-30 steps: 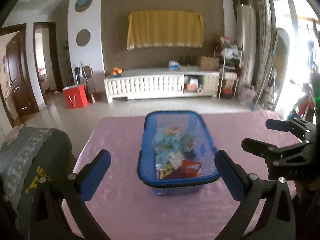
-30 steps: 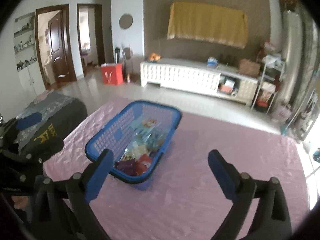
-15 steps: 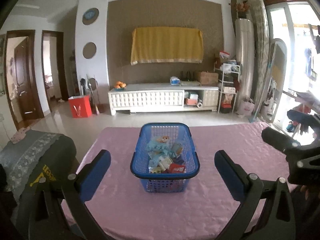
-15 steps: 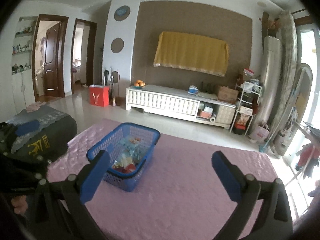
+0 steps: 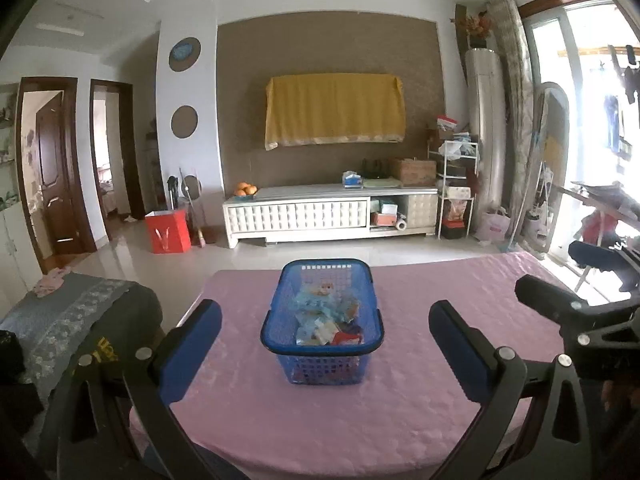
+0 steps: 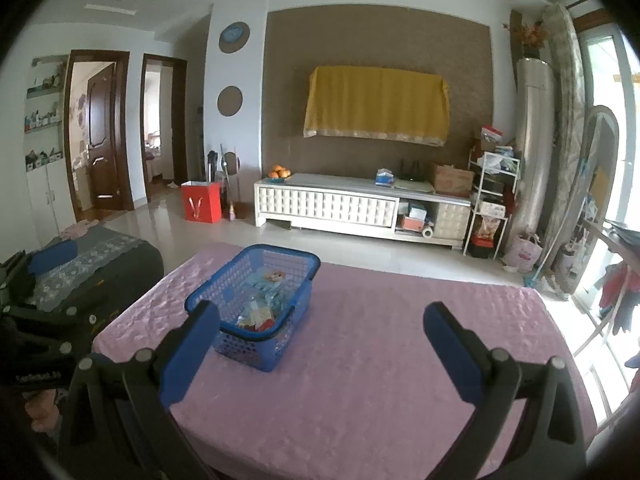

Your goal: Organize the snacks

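Note:
A blue plastic basket holds several snack packets and stands on a table with a pink cloth. My left gripper is open and empty, held back from the basket, which sits between its fingers in view. My right gripper is open and empty over the pink cloth, to the right of the basket. The right gripper also shows at the right edge of the left wrist view.
A dark chair with a grey lace cover stands left of the table. Beyond the table is tiled floor, a white TV cabinet, a red bag and a cluttered rack by the window.
Both grippers have pulled back and tilted up from the basket, so it looks smaller and farther, and more of the room shows. Both stay open and empty.

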Action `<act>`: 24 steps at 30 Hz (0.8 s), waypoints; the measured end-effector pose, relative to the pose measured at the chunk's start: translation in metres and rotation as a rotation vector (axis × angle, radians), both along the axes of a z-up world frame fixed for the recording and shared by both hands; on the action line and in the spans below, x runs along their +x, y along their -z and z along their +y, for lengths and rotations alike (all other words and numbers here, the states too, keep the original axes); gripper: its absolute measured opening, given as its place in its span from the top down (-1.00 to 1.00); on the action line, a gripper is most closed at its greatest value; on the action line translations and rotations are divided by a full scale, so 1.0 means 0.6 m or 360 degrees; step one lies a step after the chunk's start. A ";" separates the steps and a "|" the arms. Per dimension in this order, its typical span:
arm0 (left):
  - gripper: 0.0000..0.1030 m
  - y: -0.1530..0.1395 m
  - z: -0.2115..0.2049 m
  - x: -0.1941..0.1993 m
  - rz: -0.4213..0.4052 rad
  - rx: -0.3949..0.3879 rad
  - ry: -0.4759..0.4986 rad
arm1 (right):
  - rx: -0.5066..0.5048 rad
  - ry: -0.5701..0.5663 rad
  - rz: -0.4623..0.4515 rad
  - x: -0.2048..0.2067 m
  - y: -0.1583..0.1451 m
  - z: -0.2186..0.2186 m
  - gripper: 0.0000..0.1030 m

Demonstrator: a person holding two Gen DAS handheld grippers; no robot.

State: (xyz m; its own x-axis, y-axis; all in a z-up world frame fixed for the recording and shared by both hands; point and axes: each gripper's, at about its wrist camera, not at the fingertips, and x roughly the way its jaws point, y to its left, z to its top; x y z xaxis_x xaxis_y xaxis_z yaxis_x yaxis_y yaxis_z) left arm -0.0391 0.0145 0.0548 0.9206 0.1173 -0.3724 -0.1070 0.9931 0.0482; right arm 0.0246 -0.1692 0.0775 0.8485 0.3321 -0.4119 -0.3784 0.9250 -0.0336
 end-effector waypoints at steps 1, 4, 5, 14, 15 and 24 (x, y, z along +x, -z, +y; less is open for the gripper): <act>-0.99 -0.001 -0.001 -0.001 0.0002 -0.0001 0.0003 | 0.0006 -0.0002 0.0001 -0.001 0.000 0.000 -1.00; -0.99 -0.003 -0.003 -0.004 0.0002 -0.0004 0.0010 | 0.0015 -0.0015 0.0007 -0.005 0.001 0.001 -1.00; -0.99 -0.003 -0.003 -0.005 0.0002 -0.0013 0.0019 | 0.0018 -0.0023 0.0012 -0.005 0.001 0.001 -1.00; -0.99 -0.007 -0.008 -0.013 -0.0009 -0.0015 0.0028 | 0.0052 -0.0043 0.0010 -0.020 0.003 0.004 -1.00; -0.99 -0.007 -0.008 -0.013 -0.0008 -0.0013 0.0030 | 0.0054 -0.0045 0.0001 -0.022 0.003 0.004 -1.00; -0.99 -0.008 -0.010 -0.022 0.0007 -0.0039 0.0028 | 0.0065 -0.0040 0.0015 -0.030 0.006 0.002 -1.00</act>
State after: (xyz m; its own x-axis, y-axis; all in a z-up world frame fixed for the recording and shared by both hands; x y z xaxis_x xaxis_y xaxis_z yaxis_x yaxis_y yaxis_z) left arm -0.0520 0.0088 0.0597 0.9209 0.0922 -0.3788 -0.0896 0.9957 0.0245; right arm 0.0066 -0.1680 0.0739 0.8358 0.3700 -0.4057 -0.4017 0.9157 0.0076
